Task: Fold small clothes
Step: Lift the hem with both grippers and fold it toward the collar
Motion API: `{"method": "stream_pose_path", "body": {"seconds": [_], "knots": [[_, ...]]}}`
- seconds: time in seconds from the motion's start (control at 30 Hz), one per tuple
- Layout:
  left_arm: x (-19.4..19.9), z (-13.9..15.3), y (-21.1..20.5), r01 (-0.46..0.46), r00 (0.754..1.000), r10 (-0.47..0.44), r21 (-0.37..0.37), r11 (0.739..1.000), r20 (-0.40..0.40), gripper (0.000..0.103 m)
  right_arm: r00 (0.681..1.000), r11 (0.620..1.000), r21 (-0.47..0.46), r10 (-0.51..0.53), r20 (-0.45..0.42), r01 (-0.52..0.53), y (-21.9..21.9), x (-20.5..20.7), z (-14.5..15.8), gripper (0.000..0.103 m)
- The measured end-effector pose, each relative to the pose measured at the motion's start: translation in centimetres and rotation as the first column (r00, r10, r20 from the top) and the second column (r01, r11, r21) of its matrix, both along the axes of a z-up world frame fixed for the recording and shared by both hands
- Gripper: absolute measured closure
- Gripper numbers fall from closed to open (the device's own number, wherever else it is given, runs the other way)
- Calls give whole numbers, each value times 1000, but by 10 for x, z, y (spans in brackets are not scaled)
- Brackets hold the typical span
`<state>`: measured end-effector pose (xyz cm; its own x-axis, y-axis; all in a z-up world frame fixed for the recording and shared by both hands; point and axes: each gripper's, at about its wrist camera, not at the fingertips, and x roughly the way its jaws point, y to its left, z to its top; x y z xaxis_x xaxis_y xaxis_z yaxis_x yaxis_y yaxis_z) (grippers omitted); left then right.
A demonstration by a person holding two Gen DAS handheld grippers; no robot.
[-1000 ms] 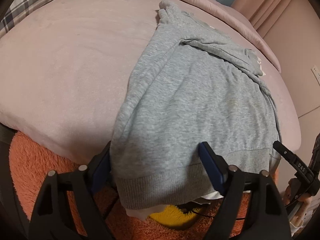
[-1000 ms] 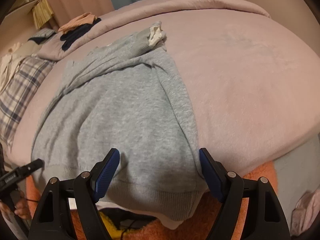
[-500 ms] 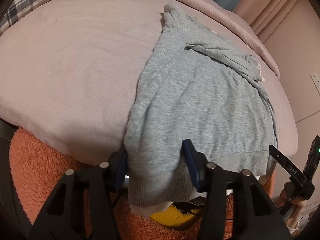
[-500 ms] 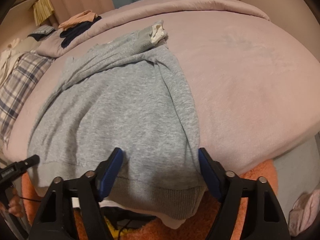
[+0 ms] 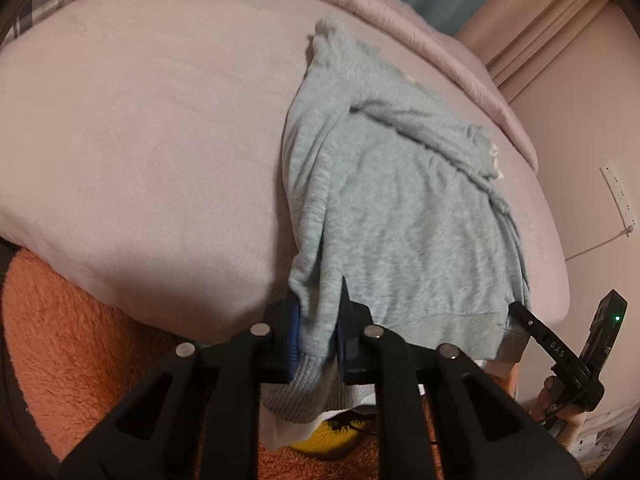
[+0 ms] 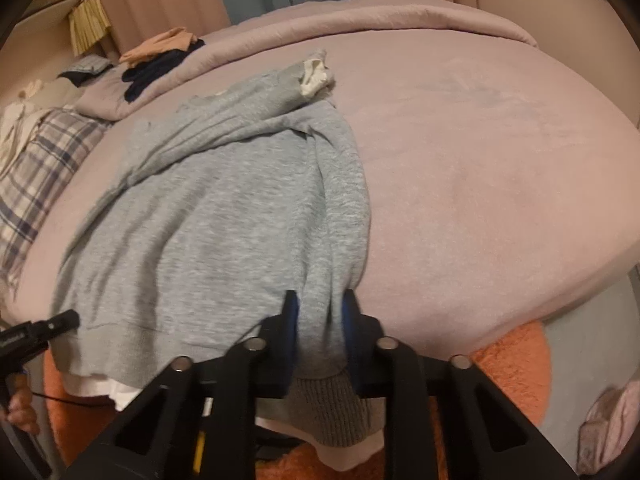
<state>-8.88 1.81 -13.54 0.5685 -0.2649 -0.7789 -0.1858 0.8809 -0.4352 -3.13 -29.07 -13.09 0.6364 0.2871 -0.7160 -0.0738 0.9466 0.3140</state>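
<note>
— Where's the sweatshirt sitting on your feeds?

— The grey sweatshirt (image 5: pixel 404 216) lies spread on the pink bed cover (image 5: pixel 152 128), its ribbed hem hanging over the near edge above an orange rug (image 5: pixel 72 344). One sleeve is folded across the chest, with a white cuff lining showing at the far end.

— And your left side?

— My left gripper (image 5: pixel 318 328) has just been closing, and its blue pads now pinch a bunched fold at the sweatshirt's left hem corner.

— The right?

— My right gripper (image 6: pixel 320 328) has also just been closing, and it clamps the gathered cloth at the opposite hem corner. In that view the tip of the left tool pokes in at the far left. A plaid blanket (image 6: pixel 36 168) lies beyond the sweatshirt, with dark and peach clothes (image 6: pixel 160 60) heaped further back.
</note>
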Motion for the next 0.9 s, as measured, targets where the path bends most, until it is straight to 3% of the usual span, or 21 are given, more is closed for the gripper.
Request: {"method": "stream_pose_path", "body": {"seconds": [0.17,0.63,0.9], "knots": [[-12,31,-3,27,996,-25,-16,1000,87,92,999,996,81,31,42,-35,-8,-6,17,90],[-27,65,2,54,988,-43,-69,996,150,92,982,971,203,94,163,-127,-15,-22,53,91],[-41,100,10,63,975,-56,-27,998,217,92,968,958,232,118,222,-170,-20,-33,72,90]]}}
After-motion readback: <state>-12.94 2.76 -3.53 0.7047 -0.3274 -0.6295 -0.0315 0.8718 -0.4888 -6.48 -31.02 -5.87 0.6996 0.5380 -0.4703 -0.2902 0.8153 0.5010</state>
